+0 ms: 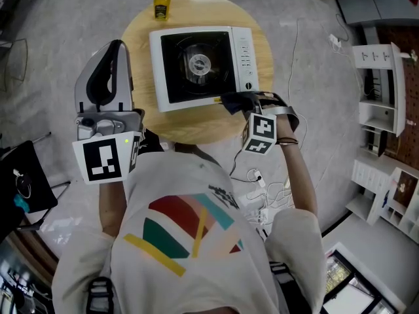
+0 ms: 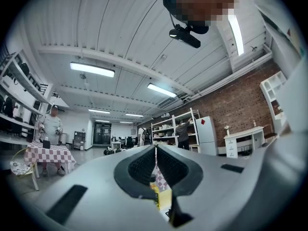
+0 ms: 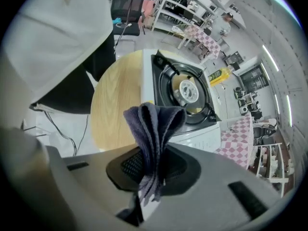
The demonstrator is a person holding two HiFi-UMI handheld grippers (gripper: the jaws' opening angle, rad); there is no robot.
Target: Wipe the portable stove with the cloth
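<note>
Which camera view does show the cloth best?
The right gripper view: the cloth fills its middle, folded and clamped in the right tongs. The head view shows only a dark bit at the stove edge. The left gripper view shows none of it.

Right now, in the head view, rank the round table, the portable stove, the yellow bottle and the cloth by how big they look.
Largest: round wooden table
Next: portable stove
Smallest, unranked: yellow bottle and dark cloth look about alike. The cloth is bunched up and partly hidden, so I can't order them.
</note>
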